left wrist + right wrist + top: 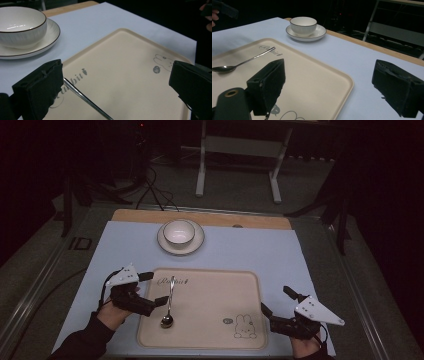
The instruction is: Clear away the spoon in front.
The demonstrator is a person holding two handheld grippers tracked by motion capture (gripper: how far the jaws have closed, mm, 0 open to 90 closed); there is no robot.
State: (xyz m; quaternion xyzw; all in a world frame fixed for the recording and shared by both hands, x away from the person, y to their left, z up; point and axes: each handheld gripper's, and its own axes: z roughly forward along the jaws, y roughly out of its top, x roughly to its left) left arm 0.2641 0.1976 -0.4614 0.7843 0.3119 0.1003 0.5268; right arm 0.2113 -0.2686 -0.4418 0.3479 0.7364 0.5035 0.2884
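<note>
Reaching with your wide-open left gripper (153, 289) toward the slim silver metal spoon (168, 310) near the beige plastic tray's (210, 340) left edge, you must next straddle its handle and close, your right gripper (276, 305) idling wide open.

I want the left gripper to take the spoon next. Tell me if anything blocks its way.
Nothing visible does. The spoon lies alone on the tray, right beside the open left gripper, with bare tray surface between them.
</note>
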